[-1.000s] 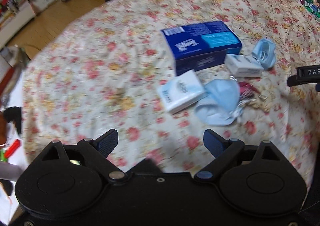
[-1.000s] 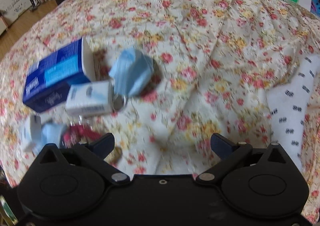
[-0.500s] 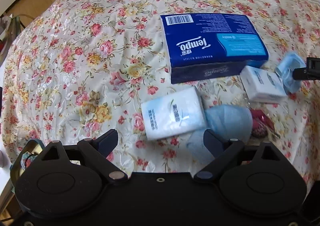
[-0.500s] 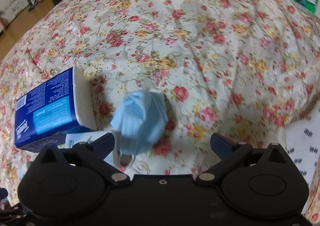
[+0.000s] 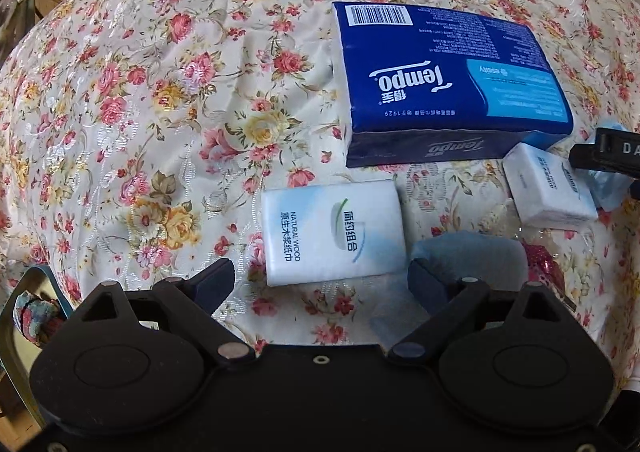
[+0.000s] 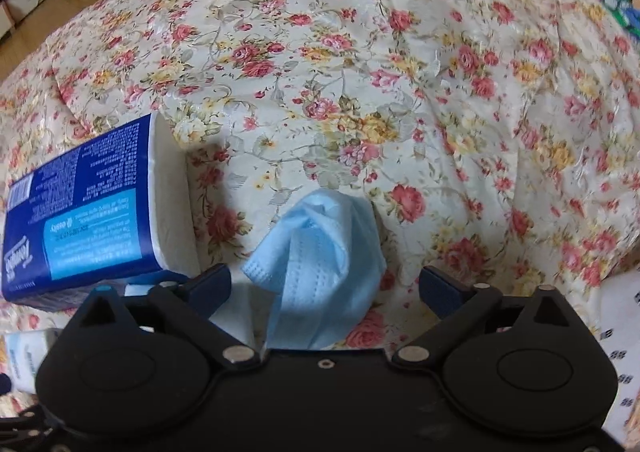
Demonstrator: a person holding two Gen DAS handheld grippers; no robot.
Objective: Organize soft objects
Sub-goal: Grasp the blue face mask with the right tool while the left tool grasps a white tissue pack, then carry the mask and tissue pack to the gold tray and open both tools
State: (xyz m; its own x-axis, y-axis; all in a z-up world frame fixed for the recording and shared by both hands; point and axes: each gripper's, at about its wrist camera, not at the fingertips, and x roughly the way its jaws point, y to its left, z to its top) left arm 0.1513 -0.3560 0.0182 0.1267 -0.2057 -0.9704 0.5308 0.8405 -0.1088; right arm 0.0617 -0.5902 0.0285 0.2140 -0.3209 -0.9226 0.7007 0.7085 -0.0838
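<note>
Right wrist view: crumpled blue face mask [image 6: 320,264] lies on the floral bedspread [image 6: 400,92], between the fingers of the right hand-held gripper [image 6: 325,286]. Jaws have just been closing but stand wide, pads clear of the mask. Blue Tempo tissue pack [image 6: 80,212] just left of it. Left wrist view: left hand-held gripper [image 5: 320,284] wide open, holding nothing; white tissue pack [image 5: 332,232] just ahead between its fingers, a smaller white pack [image 5: 548,192] off right.
</note>
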